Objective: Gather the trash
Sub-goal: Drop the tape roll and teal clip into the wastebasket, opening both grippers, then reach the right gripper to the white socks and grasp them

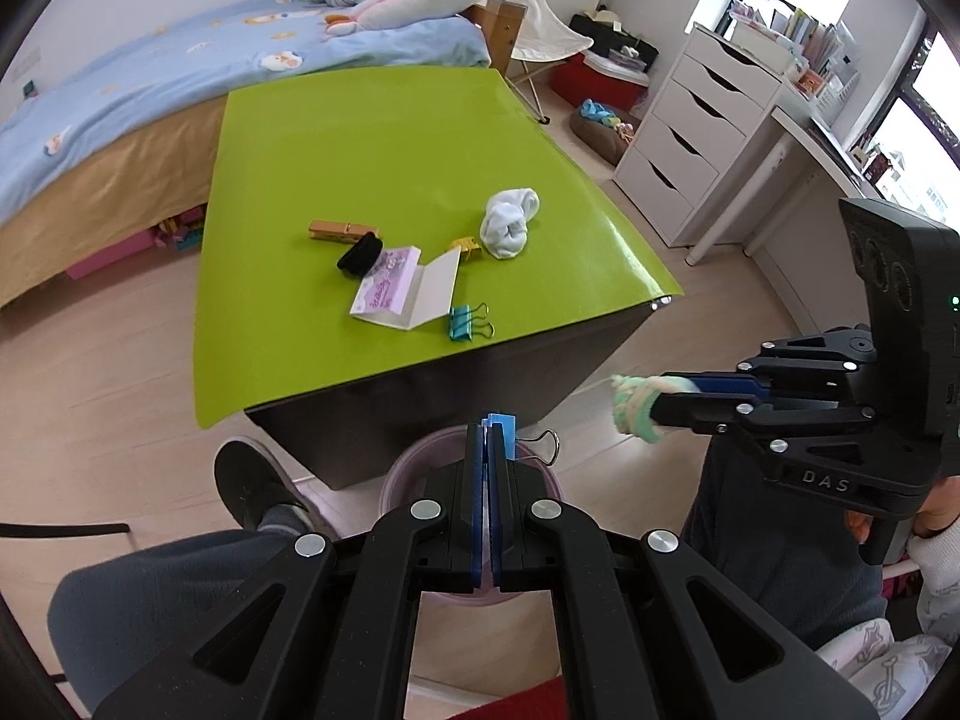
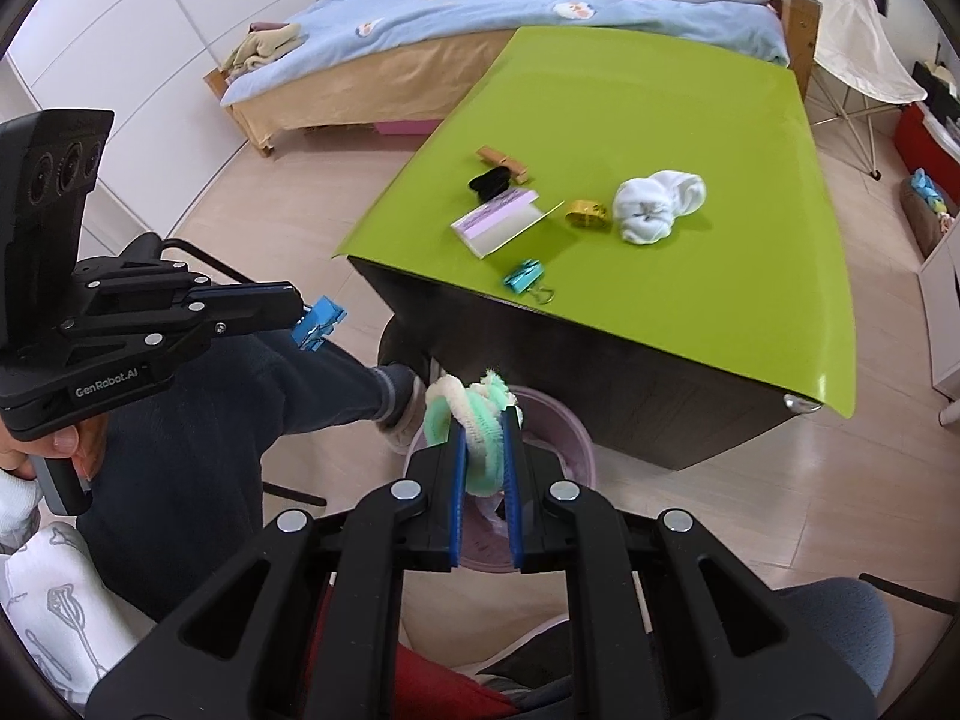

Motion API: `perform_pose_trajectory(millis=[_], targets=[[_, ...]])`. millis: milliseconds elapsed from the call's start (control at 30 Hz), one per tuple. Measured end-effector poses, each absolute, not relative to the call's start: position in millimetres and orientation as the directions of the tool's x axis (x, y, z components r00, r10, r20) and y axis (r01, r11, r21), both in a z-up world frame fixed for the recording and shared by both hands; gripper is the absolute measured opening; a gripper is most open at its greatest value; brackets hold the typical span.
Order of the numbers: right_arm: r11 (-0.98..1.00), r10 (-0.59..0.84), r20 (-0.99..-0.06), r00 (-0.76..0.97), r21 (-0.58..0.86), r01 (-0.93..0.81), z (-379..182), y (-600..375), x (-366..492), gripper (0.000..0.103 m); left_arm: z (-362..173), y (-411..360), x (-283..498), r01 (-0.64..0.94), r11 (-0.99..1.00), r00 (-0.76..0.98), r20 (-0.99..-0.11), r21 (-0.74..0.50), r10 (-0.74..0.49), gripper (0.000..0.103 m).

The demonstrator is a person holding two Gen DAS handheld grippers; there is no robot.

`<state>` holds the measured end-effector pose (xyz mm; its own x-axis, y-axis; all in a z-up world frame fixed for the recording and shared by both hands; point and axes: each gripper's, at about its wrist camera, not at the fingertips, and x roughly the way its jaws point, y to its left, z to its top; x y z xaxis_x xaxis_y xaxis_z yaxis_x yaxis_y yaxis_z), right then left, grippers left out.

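My left gripper [image 1: 487,435] is shut on a blue binder clip [image 1: 504,427] and hangs over a pink waste bin [image 1: 401,474] on the floor in front of the table. My right gripper [image 2: 483,420] is shut on a green and white fuzzy bundle [image 2: 474,408], also above the pink waste bin [image 2: 567,423]. On the green tabletop [image 1: 372,144] lie a teal binder clip [image 1: 462,322], an open paper booklet [image 1: 408,294], a black hair tie [image 1: 360,256], a wooden peg [image 1: 336,231], a yellow clip [image 1: 467,247] and a balled white sock [image 1: 510,228].
A person's legs and a dark shoe [image 1: 252,480] flank the bin. A bed [image 1: 150,90] stands behind the table, a white drawer unit [image 1: 690,144] and desk to the right. Folding chair, boxes and toys crowd the far corner.
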<state>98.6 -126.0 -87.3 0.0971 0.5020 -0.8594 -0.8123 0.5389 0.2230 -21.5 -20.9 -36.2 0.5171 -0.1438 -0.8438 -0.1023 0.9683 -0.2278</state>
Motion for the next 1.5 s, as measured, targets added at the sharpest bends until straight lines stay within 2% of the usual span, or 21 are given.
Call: perform_pose_trajectory(millis=[67, 133, 167, 200, 400, 600, 967, 1033, 1100, 1167, 1267, 1400, 1500], targets=[[0.531, 0.503, -0.86, 0.085, 0.229, -0.816, -89.0, -122.6, 96.6, 0.012, -36.1, -20.0, -22.9, -0.104, 0.968, 0.517, -0.844, -0.229, -0.144, 0.001], [0.526, 0.502, -0.862, 0.074, 0.237, -0.817, -91.0, -119.9, 96.5, 0.019, -35.3, -19.1, -24.3, -0.104, 0.968, 0.52, -0.842, -0.23, -0.144, 0.001], [0.526, 0.501, -0.863, 0.07, 0.239, -0.816, -91.9, -119.8, 96.8, 0.031, -34.8, -18.7, -24.8, -0.105, 0.968, 0.522, -0.841, -0.23, -0.144, 0.001], [0.529, 0.499, -0.864, 0.072, 0.238, -0.814, -93.4, -119.7, 97.1, 0.046, -34.6, -18.4, -25.1, -0.105, 0.967, 0.523, -0.84, -0.231, -0.144, 0.001], [0.549, 0.523, -0.849, 0.079, 0.264, -0.793, -92.3, -126.7, 100.1, 0.086, -36.9, -20.7, -25.1, -0.099, 0.967, 0.518, -0.842, -0.235, -0.152, 0.001], [0.591, 0.521, -0.845, 0.118, 0.258, -0.764, -81.9, -134.2, 105.2, 0.094, -38.6, -27.5, -22.2, -0.078, 0.968, 0.508, -0.845, -0.238, -0.167, 0.001], [0.629, 0.526, -0.829, 0.192, 0.226, -0.744, -62.6, -149.8, 110.2, 0.095, -42.8, -39.6, -15.1, -0.042, 0.97, 0.487, -0.853, -0.24, -0.19, 0.002], [0.634, 0.529, -0.826, 0.194, 0.232, -0.738, -61.3, -152.7, 111.7, 0.096, -44.2, -41.2, -14.1, -0.037, 0.97, 0.483, -0.854, -0.241, -0.194, 0.008], [0.639, 0.529, -0.825, 0.198, 0.233, -0.733, -62.0, -154.7, 113.2, 0.096, -46.5, -42.5, -12.3, -0.039, 0.972, 0.475, -0.86, -0.233, -0.187, 0.02], [0.642, 0.528, -0.825, 0.202, 0.232, -0.73, -62.3, -157.0, 113.8, 0.097, -47.0, -41.4, -12.6, -0.052, 0.97, 0.484, -0.856, -0.238, -0.184, 0.063], [0.645, 0.529, -0.824, 0.203, 0.235, -0.727, -63.2, -158.9, 114.2, 0.097, -43.9, -39.1, -13.4, -0.066, 0.969, 0.505, -0.845, -0.24, -0.175, 0.089], [0.647, 0.529, -0.825, 0.2, 0.239, -0.724, -63.9, -157.9, 114.5, 0.098, -40.6, -32.9, -13.6, -0.099, 0.97, 0.523, -0.841, -0.224, -0.14, 0.095], [0.65, 0.532, -0.824, 0.195, 0.25, -0.718, -64.3, -157.2, 115.5, 0.098, -37.1, -28.4, -14.3, -0.119, 0.969, 0.536, -0.836, -0.216, -0.12, 0.095]])
